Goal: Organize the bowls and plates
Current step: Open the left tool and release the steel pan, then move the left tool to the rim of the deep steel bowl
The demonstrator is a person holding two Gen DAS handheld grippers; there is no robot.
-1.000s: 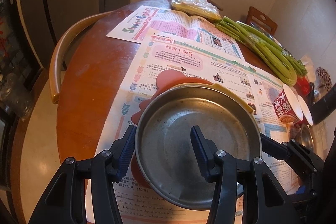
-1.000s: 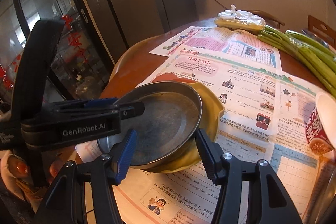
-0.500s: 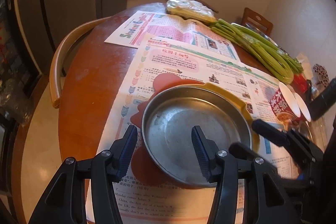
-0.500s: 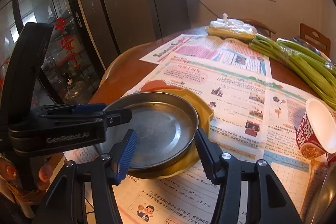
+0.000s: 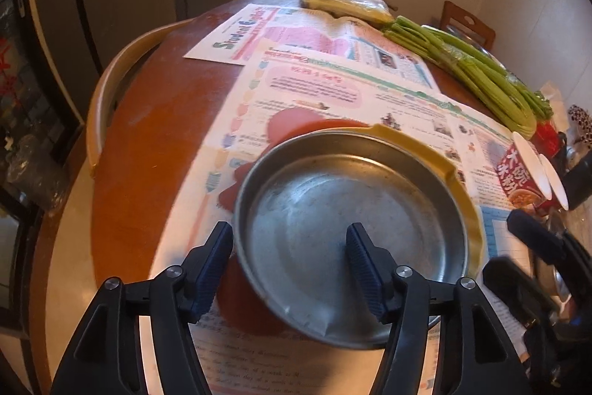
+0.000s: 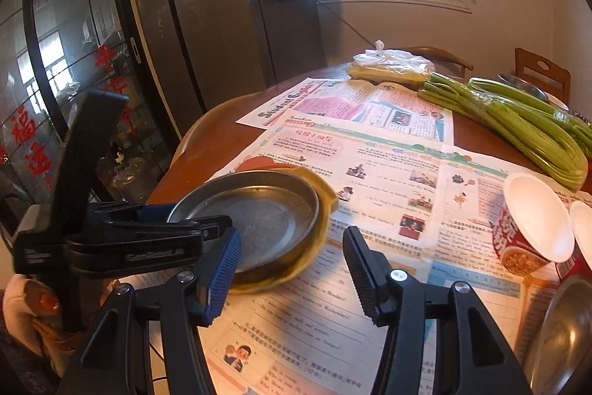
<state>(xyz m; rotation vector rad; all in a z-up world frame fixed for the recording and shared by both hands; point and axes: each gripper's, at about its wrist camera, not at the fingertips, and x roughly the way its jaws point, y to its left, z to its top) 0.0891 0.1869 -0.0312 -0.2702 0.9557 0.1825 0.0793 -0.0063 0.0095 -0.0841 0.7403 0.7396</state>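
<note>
A round steel plate (image 5: 351, 217) rests in a yellow plate (image 5: 466, 195), which lies on a red plate (image 5: 292, 121), all on newspaper. My left gripper (image 5: 290, 261) is open, its fingers astride the steel plate's near rim. In the right wrist view the stack of steel plate (image 6: 266, 213) and yellow plate (image 6: 325, 210) sits left of centre. My right gripper (image 6: 292, 269) is open and empty, to the right of the stack. The left gripper (image 6: 207, 228) reaches over the plate's near-left edge.
Two red paper bowls (image 6: 529, 232) lie on their sides at the right. Another steel dish (image 6: 562, 332) sits at the near right. Green celery stalks (image 6: 518, 128) and a bagged bundle (image 6: 392, 69) lie at the back. Newspaper (image 6: 388, 150) covers the round wooden table (image 5: 148, 143).
My right gripper has drawn back to the right, away from the stack, and lifted. The left gripper stays open over the steel plate's near rim.
</note>
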